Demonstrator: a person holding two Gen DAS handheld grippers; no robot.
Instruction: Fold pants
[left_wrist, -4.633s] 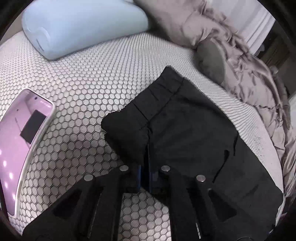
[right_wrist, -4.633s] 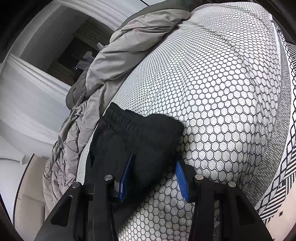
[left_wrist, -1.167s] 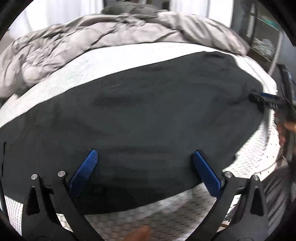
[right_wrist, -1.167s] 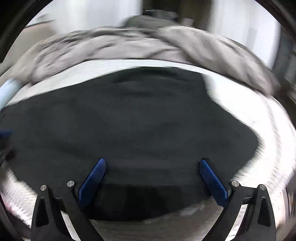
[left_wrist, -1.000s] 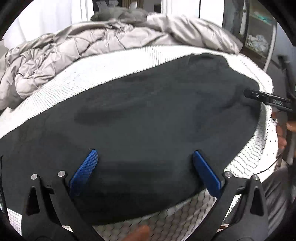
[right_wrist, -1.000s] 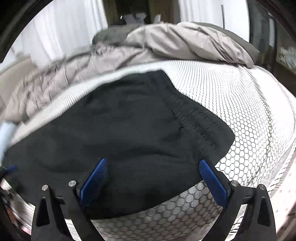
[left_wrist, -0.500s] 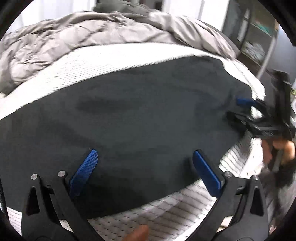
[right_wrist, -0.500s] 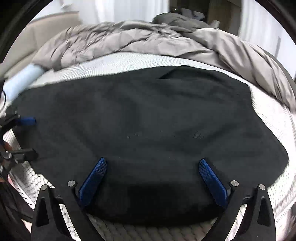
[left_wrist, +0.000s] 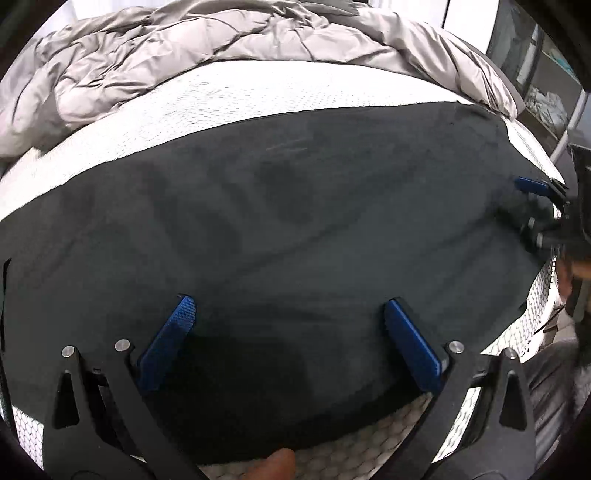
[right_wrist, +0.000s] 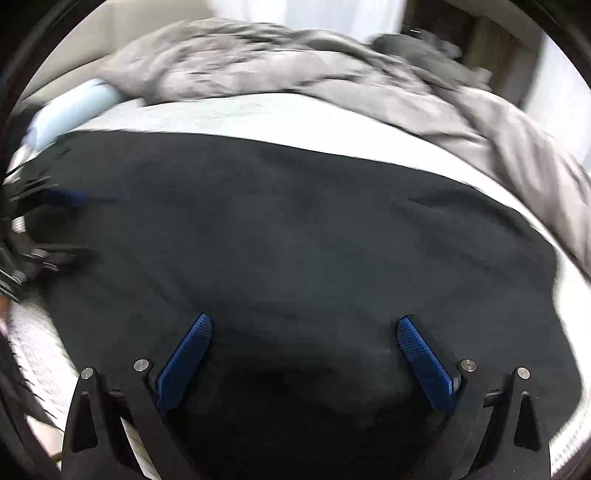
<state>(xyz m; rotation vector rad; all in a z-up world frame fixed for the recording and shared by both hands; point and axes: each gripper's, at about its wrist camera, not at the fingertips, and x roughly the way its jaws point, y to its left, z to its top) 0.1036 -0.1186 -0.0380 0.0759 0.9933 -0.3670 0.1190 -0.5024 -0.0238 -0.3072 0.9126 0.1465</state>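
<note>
**Black pants, spread flat on mattress**

Black pants (left_wrist: 295, 221) lie across the white honeycomb mattress (left_wrist: 229, 96), with a grey duvet (left_wrist: 192, 48) bunched behind. Left gripper (left_wrist: 288, 332) released, fingers wide above the fabric. Right gripper (right_wrist: 303, 347) likewise spread, grasping nothing; its view is blurred, so contact is uncertain.

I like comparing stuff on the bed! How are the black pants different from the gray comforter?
The black pants lie spread flat near the front; the gray comforter is bunched up at the back. The pants look smooth, the comforter puffy and wrinkled. Both rest on the white honeycomb-patterned mattress.
</note>
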